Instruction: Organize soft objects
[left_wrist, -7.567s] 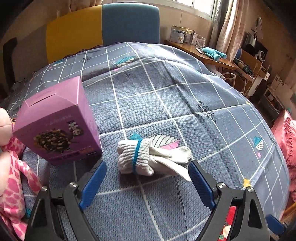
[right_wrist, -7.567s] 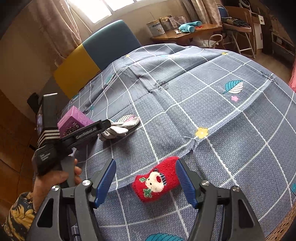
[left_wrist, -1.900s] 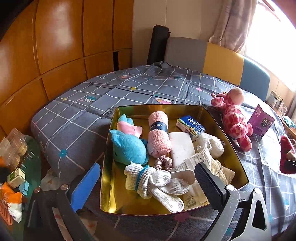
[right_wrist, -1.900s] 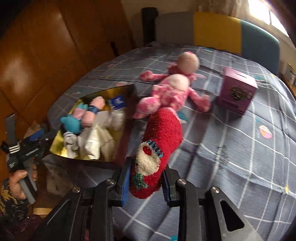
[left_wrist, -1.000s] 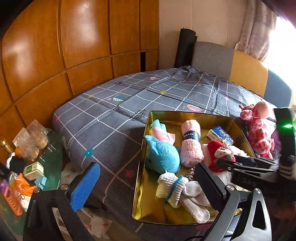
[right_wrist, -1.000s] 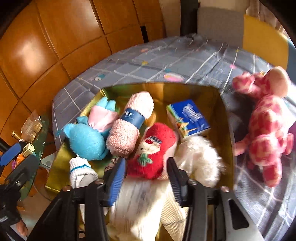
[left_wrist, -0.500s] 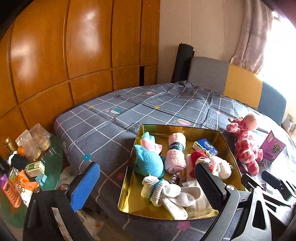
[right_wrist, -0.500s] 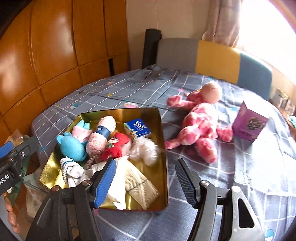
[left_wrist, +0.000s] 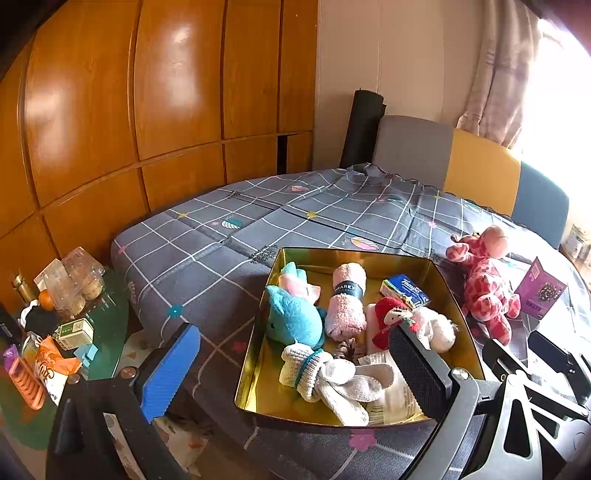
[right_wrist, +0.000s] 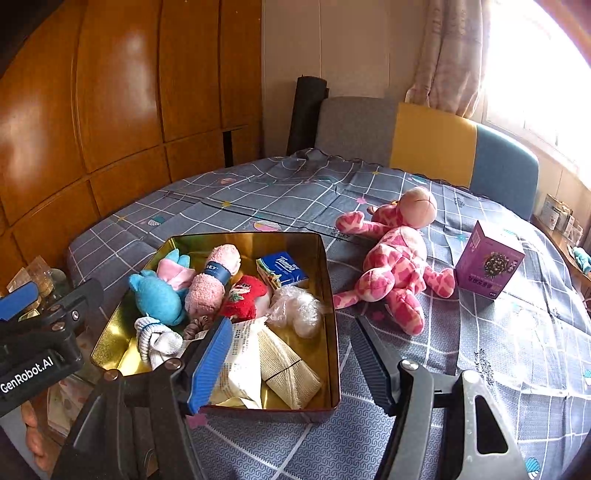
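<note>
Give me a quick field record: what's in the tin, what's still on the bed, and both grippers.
container: gold tin on the bedspread
in tin: blue plush, pink rolled towel, red sock, white socks, tissue pack, white fluffy toy, paper packets
outside tin: pink giraffe plush, beside the tin
non-soft item: purple box, beside the giraffe
left gripper: open, empty
right gripper: open, empty
likely next: the giraffe plush
</note>
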